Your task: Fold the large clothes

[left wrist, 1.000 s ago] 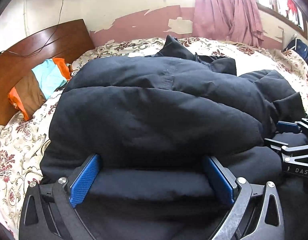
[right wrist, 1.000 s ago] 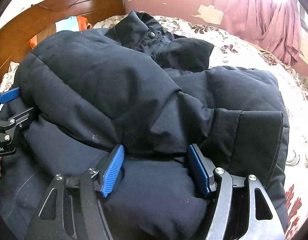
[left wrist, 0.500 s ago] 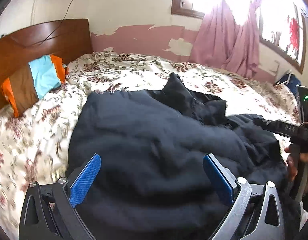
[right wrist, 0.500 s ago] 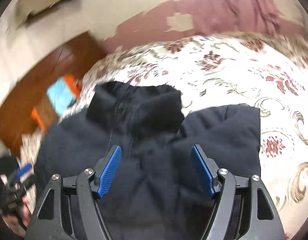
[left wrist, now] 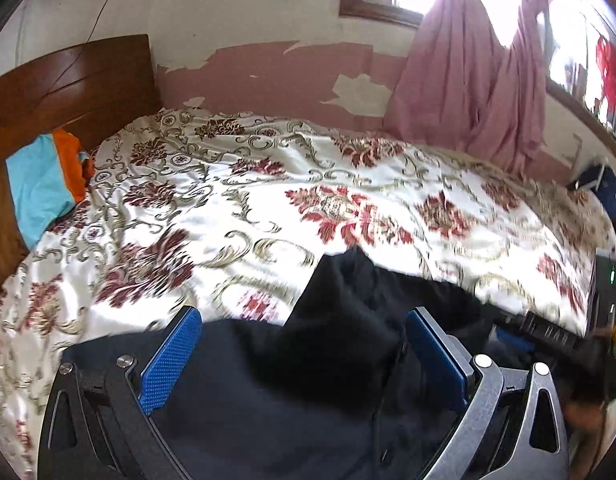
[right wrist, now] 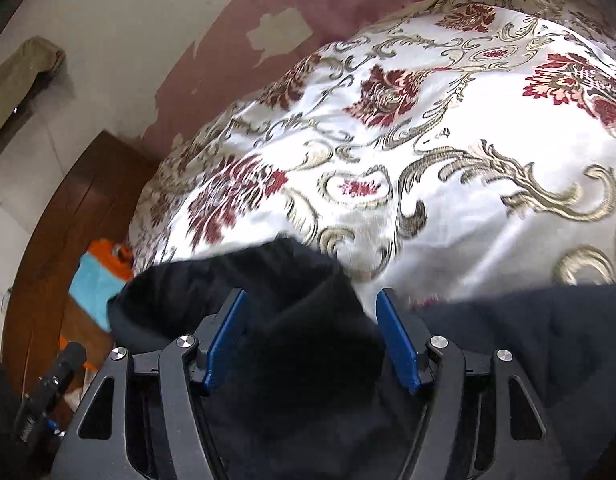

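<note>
Left gripper (left wrist: 302, 354): blue pads spread wide, black jacket (left wrist: 339, 380) bulging up between them. Can't really tell if the pads are biting the fabric or just sitting either side of it.

Right gripper (right wrist: 311, 340): jaws closing, a dark lump of the jacket (right wrist: 308, 344) sits right in the gap. The left pad looks tucked against the cloth, the right one seems to have a sliver of daylight, but it's blurry, so no call on whether it's actually pinching.

Jacket: bunched up at the near edge of the bed, right under both tools. In the left view a peak of it sticks up toward the middle of the bedspread; in the right view more of it spreads off to the right.

Other tool: the right gripper's black body shows at the far right of the left view, with a bit of the person's hand (left wrist: 583, 416) below it.

Bedspread (left wrist: 308, 200): white with red flowers and gold swirls, mostly bare beyond the jacket.

Pillow (left wrist: 44, 184): teal and orange, at the left end against the wooden headboard (left wrist: 68, 80).

Back wall: pink paint peeling, pink curtain (left wrist: 467, 80) hanging by a bright window.
</note>
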Tool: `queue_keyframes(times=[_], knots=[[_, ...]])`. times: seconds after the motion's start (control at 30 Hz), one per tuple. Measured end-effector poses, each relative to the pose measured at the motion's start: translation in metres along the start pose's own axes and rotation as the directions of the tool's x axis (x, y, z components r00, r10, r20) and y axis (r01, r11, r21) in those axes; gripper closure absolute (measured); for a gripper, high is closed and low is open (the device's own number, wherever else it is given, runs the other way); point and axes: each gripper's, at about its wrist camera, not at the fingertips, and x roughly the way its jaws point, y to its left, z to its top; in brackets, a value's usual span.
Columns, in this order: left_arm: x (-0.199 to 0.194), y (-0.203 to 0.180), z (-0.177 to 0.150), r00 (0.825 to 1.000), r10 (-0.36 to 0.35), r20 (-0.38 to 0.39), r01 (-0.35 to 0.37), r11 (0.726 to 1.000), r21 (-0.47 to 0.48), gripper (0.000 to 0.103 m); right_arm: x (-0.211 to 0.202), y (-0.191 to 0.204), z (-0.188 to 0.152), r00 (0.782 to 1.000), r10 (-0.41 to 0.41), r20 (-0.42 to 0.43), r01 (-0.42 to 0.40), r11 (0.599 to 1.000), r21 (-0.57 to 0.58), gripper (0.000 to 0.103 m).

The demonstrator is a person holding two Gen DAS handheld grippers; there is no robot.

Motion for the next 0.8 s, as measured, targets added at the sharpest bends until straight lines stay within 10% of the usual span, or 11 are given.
queue_keyframes(times=[0.23, 0.3, 0.37, 0.43, 0.8], knots=[[0.036, -0.003, -0.001, 0.996, 0.073, -0.052, -0.075, 0.997, -0.034, 0.003, 0.017, 0.001, 0.001, 1.000, -0.023, -0.014, 0.023, 0.999, -0.024, 0.072], [0.038, 0.002, -0.004, 0.994, 0.086, -0.060, -0.090, 0.994, -0.060, 0.020, 0.012, 0.003, 0.001, 0.999, -0.032, -0.007, 0.032, 0.999, -0.044, 0.081], [0.038, 0.007, -0.005, 0.998, 0.017, -0.059, -0.022, 0.996, -0.083, 0.066, 0.001, 0.005, -0.003, 0.999, -0.040, 0.015, 0.041, 0.998, -0.052, 0.086], [0.031, 0.011, -0.007, 0.997, -0.068, -0.030, 0.065, 0.994, -0.090, 0.090, -0.016, 0.011, -0.008, 0.999, -0.041, 0.034, 0.044, 0.995, -0.085, 0.091], [-0.091, 0.016, -0.028, 0.952, -0.245, 0.183, 0.244, 0.969, 0.032, 0.096, -0.175, 0.020, -0.053, 0.962, 0.034, 0.270, 0.058, 0.944, -0.325, 0.099]])
